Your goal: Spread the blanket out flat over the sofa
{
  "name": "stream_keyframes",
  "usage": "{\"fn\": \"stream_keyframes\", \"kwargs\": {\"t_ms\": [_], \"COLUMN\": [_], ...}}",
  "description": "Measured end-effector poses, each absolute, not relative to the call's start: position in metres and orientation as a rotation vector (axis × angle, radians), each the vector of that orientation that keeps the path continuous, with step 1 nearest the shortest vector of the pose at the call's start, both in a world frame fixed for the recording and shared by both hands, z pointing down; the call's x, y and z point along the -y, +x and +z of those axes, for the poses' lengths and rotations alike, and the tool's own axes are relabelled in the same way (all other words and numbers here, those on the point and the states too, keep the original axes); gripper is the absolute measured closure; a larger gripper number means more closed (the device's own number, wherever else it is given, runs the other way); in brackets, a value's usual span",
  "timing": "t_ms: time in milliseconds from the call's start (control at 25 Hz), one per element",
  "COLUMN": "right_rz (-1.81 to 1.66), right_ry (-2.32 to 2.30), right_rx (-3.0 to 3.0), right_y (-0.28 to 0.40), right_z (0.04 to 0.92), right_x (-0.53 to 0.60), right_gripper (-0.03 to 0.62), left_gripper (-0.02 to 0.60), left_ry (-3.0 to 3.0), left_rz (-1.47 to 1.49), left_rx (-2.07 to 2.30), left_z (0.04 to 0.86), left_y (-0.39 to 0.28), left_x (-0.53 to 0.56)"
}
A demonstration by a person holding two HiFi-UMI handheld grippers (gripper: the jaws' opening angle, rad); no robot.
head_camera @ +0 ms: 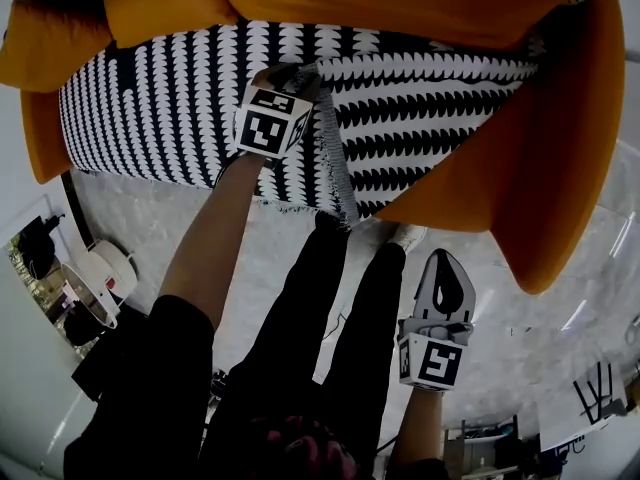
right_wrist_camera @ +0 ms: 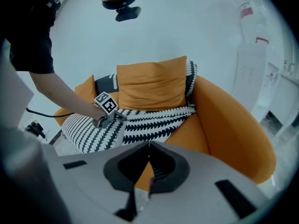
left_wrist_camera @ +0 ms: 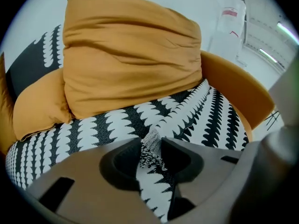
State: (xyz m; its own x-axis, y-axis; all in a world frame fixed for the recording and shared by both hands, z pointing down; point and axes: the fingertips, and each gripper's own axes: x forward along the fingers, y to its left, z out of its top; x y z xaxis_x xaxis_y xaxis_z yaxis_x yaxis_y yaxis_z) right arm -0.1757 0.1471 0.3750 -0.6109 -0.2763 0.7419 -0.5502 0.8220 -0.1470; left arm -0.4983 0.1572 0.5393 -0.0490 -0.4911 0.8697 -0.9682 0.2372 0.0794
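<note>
Our left gripper [left_wrist_camera: 152, 141] has its jaws clenched on a raised fold of the blanket [head_camera: 420, 108], which lies across the sofa [head_camera: 560, 168] seat. Our right gripper [right_wrist_camera: 149, 146] hangs closed and empty. Such a thin pinch could slip under a pull, leaving the fold in place.

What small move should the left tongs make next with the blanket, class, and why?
Probably draw the pinched edge sideways over the bare part of the sofa. The left tongs pinch a raised fold of the blanket, and the head view shows orange seat uncovered beyond its fringed edge.
</note>
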Motion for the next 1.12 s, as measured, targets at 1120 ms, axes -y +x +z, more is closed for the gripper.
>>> {"fn": "stream_keyframes", "kwargs": {"t_ms": [1120], "right_rz": [0.477], "right_ry": [0.829], "right_rx": [2.315], "right_y": [-0.111], "right_z": [0.34], "right_x": [-0.132], "right_gripper": [0.573], "left_gripper": [0.549], "left_ry": [1.54], "left_rz": [0.768], "left_rx": [1.74], "left_z": [0.463], "left_y": [-0.429], "left_x": [-0.127]}}
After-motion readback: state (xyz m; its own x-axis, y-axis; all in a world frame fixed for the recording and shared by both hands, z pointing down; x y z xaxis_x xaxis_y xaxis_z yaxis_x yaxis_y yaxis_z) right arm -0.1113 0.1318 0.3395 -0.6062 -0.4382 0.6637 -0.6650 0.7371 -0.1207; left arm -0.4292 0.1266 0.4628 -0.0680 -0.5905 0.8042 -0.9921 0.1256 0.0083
